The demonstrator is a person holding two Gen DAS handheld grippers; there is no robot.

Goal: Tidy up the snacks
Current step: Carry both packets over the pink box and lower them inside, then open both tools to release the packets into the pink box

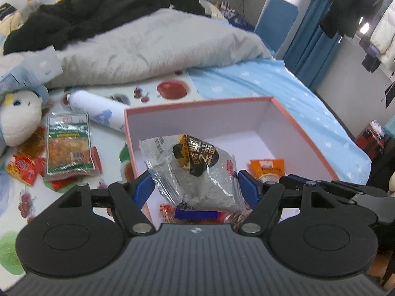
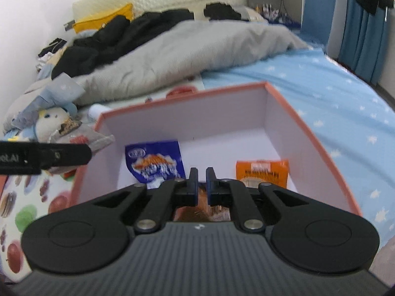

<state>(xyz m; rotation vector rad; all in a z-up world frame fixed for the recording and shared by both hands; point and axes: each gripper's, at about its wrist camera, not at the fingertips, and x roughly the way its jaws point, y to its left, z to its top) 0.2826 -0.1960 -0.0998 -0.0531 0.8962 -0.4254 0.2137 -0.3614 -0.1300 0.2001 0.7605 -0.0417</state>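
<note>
Far left on the fruit-print mat (image 1: 148, 91): plush toy (image 1: 19, 120), then a green-edged snack pack (image 1: 68, 145) lying on red packs (image 1: 22, 170), all outside the box, so not sorted yet. Next over, the left gripper (image 1: 195, 185) has its jaws set wide and clamped on a clear-wrapped pastry (image 1: 197, 177), hanging over the box's near-left corner. Pink-rimmed box (image 1: 308, 133) already holds a blue pack (image 2: 155, 162) at left and an orange pack (image 2: 263, 172) at right. Right gripper (image 2: 202, 182) sits over the box's near edge, jaws nearly closed w/ nothing clearly between them. Looks like the drop-in step: next the left one prob needs to lower and let go over bare floor between the two packs.
</note>
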